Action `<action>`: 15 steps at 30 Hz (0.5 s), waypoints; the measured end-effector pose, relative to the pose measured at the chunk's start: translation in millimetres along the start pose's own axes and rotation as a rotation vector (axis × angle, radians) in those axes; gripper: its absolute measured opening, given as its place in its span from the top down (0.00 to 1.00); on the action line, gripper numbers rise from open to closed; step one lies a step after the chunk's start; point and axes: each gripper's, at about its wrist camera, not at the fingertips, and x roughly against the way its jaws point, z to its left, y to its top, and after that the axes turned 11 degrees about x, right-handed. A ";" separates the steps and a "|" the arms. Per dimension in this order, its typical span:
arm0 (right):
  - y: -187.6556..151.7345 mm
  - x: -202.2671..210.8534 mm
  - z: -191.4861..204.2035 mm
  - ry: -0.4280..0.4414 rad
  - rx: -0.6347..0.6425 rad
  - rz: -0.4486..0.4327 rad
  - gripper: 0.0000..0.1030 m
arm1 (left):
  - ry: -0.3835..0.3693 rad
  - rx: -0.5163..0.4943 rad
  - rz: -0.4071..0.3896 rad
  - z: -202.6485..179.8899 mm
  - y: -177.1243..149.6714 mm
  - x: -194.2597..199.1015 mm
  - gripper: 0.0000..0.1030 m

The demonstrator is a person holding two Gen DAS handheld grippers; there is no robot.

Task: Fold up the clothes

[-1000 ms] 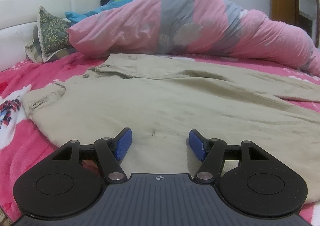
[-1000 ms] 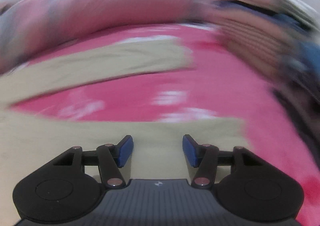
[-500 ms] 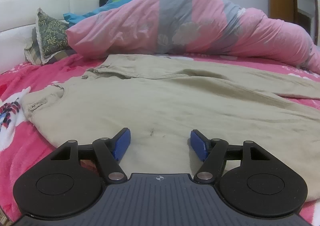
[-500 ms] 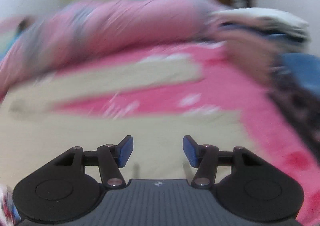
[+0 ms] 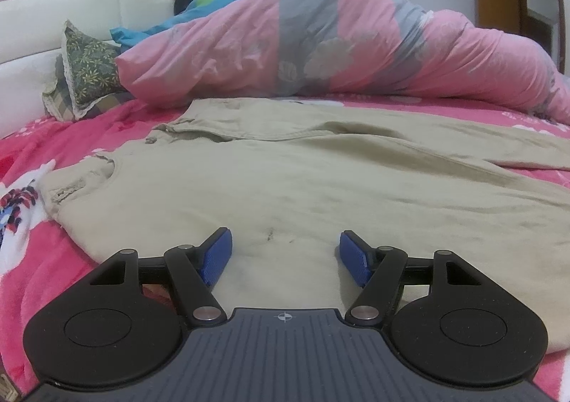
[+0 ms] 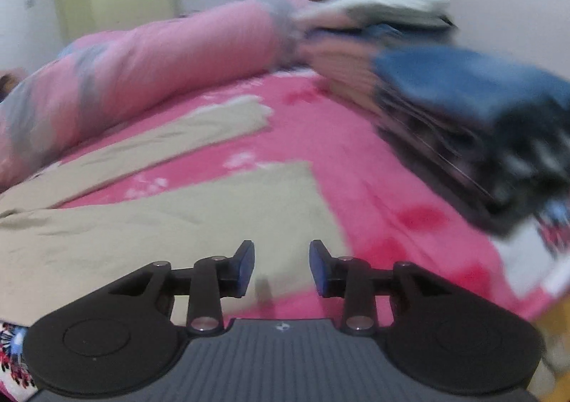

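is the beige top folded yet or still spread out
Spread out: the beige top lies flat on the pink bedspread, one sleeve stretched out, no fold across the body.

No words, brand names, labels or numbers can be read in either view. The only sign is a small white crosshair mark (image 5: 284, 317) printed on the ribbed grey housing of the left hand-held gripper (image 5: 285, 256), centred at its front edge just behind the fingers. A like mark (image 6: 281, 327) stands at the same spot on the right hand-held gripper (image 6: 281, 268), too blurred to make out. The bed sheet's patterns carry no legible lettering.
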 end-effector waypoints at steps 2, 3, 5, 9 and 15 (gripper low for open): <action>7.3 -9.8 15.6 0.037 0.041 -0.004 0.62 | -0.001 -0.003 0.001 -0.1 -0.1 0.1 0.34; 6.2 -12.4 19.1 0.034 0.050 0.006 0.62 | -0.002 -0.002 0.002 0.6 0.0 0.2 0.34; -1.1 -23.8 13.9 -0.018 0.055 0.057 0.62 | -0.006 0.001 0.003 2.2 -0.1 0.5 0.34; -18.1 -6.8 -28.7 -0.018 -0.120 0.047 0.79 | -0.006 0.001 0.003 2.4 0.1 -0.5 0.34; -4.5 36.0 -2.9 -0.181 -0.010 -0.038 0.63 | -0.003 0.015 0.007 1.5 3.2 3.5 0.34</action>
